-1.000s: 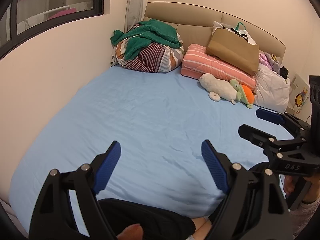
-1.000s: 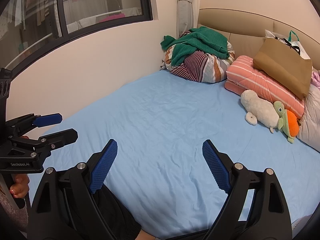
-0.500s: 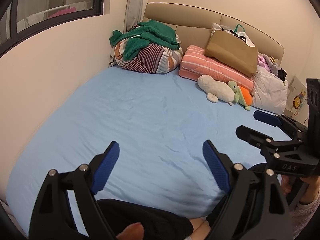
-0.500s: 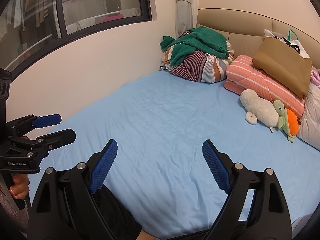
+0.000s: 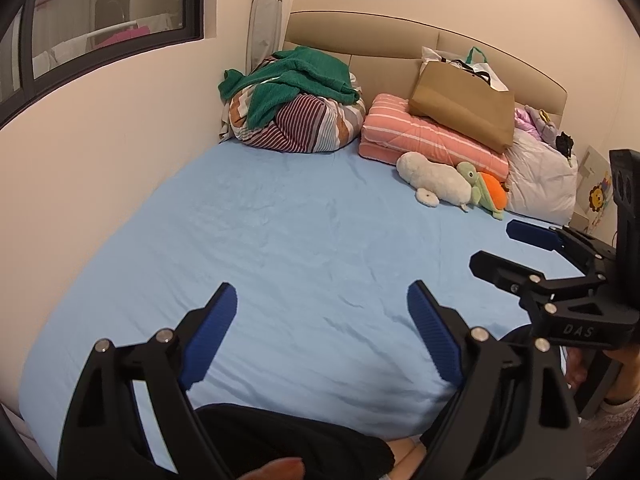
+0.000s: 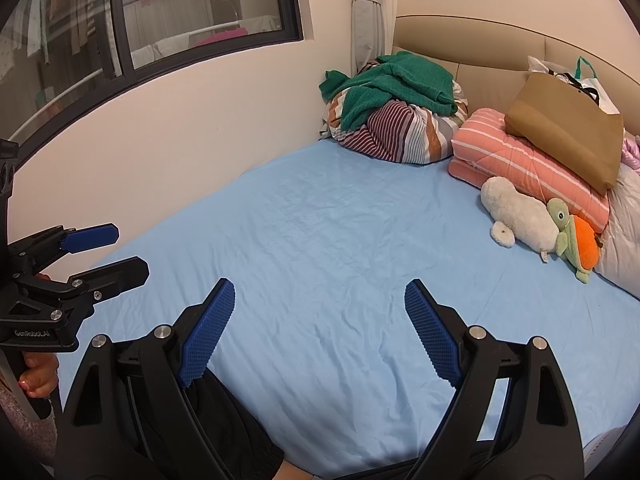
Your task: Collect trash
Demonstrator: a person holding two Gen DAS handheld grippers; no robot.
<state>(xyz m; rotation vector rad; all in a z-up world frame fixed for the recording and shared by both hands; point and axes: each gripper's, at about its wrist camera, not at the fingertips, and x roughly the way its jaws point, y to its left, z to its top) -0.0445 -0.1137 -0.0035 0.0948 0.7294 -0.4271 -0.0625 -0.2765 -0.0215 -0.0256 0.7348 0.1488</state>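
Observation:
My left gripper [image 5: 322,292] hovers open over the near part of the light blue bed sheet [image 5: 300,232], with nothing between its blue pads. Beside it my right gripper [image 6: 320,288] is open too and holds nothing. Each shows in the other's view: the right gripper [image 5: 494,244] at the right edge, the left gripper [image 6: 130,251] at the left edge. A brown paper bag [image 5: 460,112] leans on the headboard with a white plastic bag [image 5: 480,66] behind it. I see no loose trash on the sheet [image 6: 340,240].
A green towel [image 5: 296,76] lies on a striped bundle [image 5: 304,128] in the far corner. A pink striped blanket [image 5: 424,136], two plush toys [image 5: 436,178] and a white pillow [image 5: 540,180] line the headboard. The wall with a window runs along the left. The person's dark-clad legs fill the bottom edge.
The left gripper's view has drifted slightly and its jaws stand a little wider. The right gripper has kept still.

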